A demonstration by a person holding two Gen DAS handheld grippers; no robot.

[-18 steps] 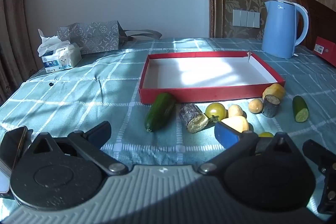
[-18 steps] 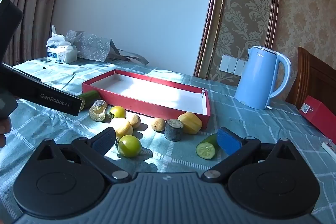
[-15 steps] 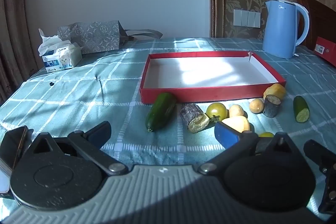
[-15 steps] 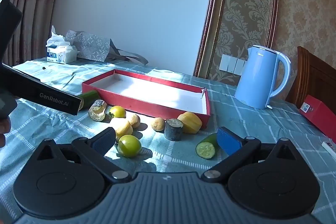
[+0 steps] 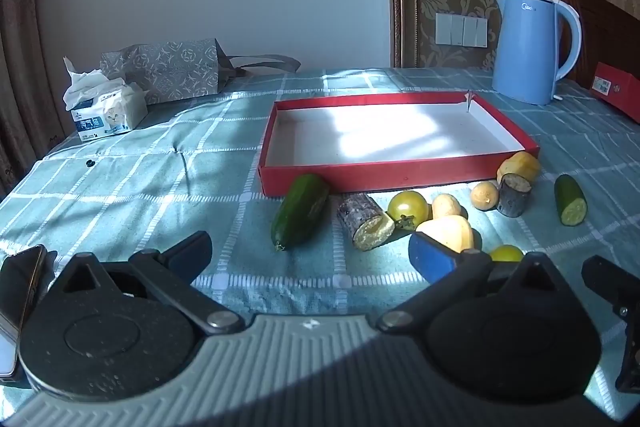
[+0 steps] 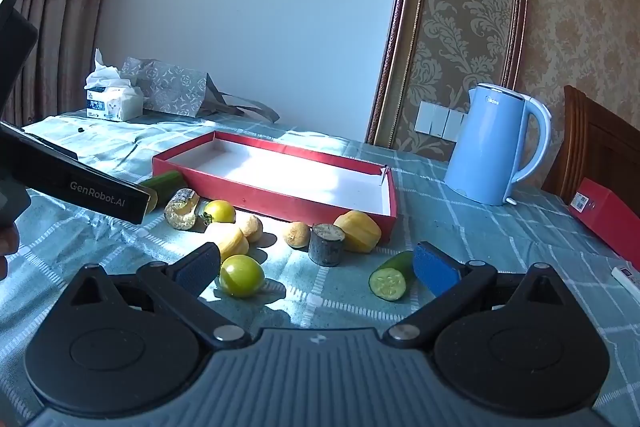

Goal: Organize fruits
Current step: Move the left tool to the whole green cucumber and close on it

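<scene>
Right wrist view: my right gripper (image 6: 316,269) hangs with fingers spread wide over the tablecloth (image 6: 460,227), a green tomato (image 6: 241,275) just inside its left finger, a cucumber half (image 6: 390,277) by the other. My left gripper (image 5: 310,253) is likewise spread, holding nothing. Beyond them, the fruits lie along the near edge of the red tray (image 5: 400,175); the blue kettle (image 6: 496,147) stands beyond the tray's far right corner.

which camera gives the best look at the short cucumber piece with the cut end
The right wrist view: the cucumber piece lies close, between the open fingers, cut face toward the camera. The left wrist view shows it smaller, far right, beyond the other fruit.
</scene>
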